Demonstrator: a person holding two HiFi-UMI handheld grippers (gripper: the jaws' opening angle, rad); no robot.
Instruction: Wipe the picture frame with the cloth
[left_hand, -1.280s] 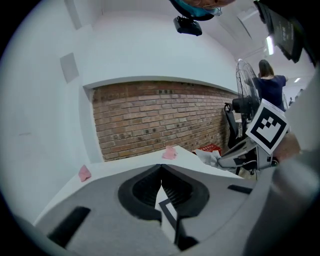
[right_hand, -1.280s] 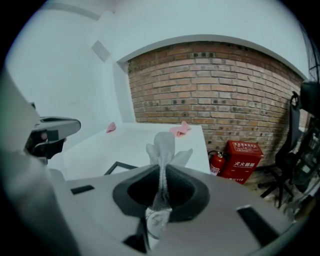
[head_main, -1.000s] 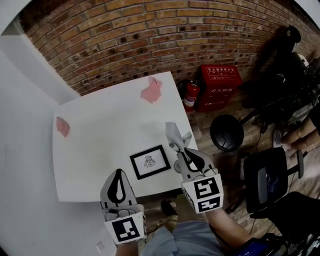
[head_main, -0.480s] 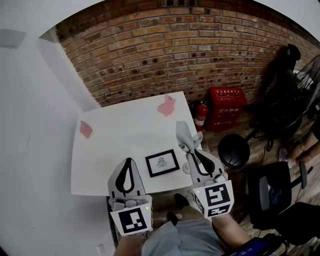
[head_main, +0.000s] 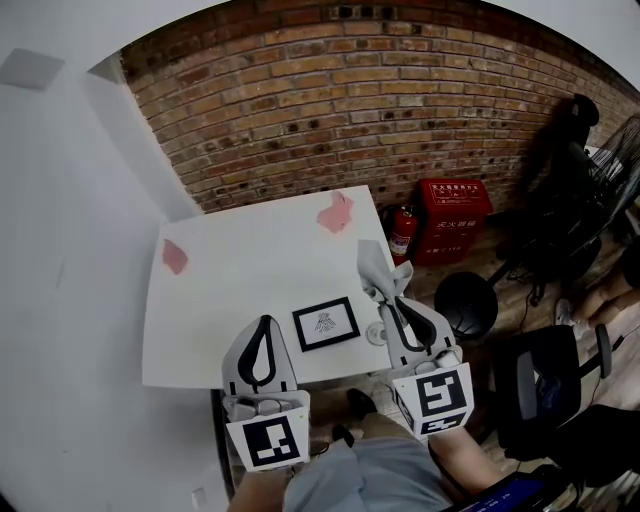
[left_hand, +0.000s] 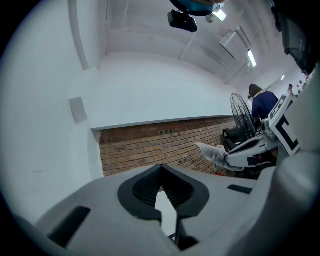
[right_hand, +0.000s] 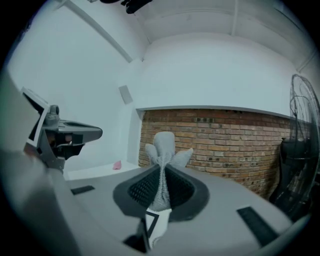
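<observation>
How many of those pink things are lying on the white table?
2. One pink thing lies at the far right corner of the table; the other lies near its left edge. Nothing seems to hide more.

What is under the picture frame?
The picture frame lies flat on the white table. Anything directly beneath it cannot be seen, because the frame itself covers that spot.

Bench (head_main: 230, 290) mostly bare
Picture frame (head_main: 326, 323) near front edge, pink scraps (head_main: 175, 257) at far corners; wide room between.
</observation>
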